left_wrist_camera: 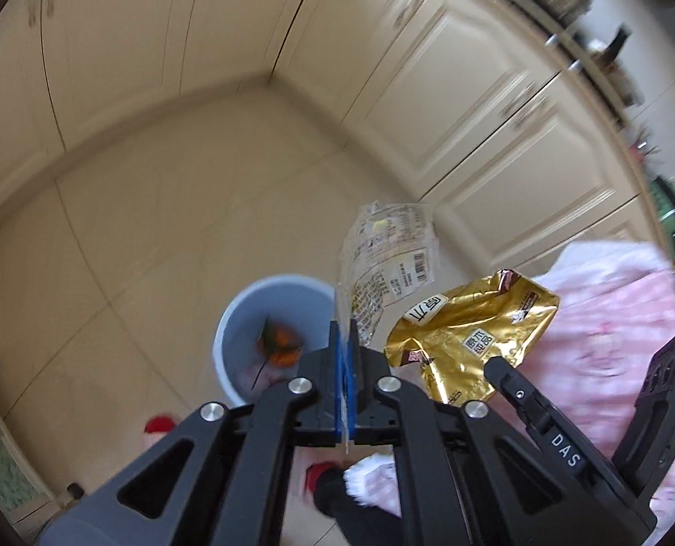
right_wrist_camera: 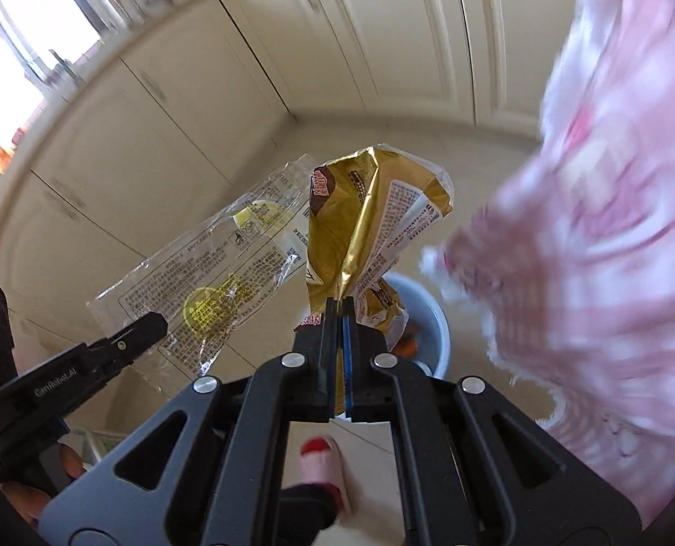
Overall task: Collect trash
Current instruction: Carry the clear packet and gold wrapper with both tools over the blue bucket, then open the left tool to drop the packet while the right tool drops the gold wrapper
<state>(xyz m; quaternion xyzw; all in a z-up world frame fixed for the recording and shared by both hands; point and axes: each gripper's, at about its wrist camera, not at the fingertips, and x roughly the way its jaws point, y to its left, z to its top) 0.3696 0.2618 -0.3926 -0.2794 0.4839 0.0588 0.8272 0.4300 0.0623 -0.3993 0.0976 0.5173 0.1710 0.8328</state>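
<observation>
Cream cabinets (left_wrist_camera: 451, 104) along wall, tiled floor (left_wrist_camera: 155, 227) below. Pink checked clothing (right_wrist_camera: 610, 227) at right edge, blurred. Light blue bin (left_wrist_camera: 246, 318) on floor beneath both claws, orange scrap (left_wrist_camera: 282, 341) inside. Gold snack bag (right_wrist_camera: 364, 218) crumpled, right claw (right_wrist_camera: 342, 307) clamped on its lower fold, above bin. Clear plastic wrapper (left_wrist_camera: 387, 250) held upright, left claw (left_wrist_camera: 344, 332) pinched tight on its edge, just beside gold bag.
</observation>
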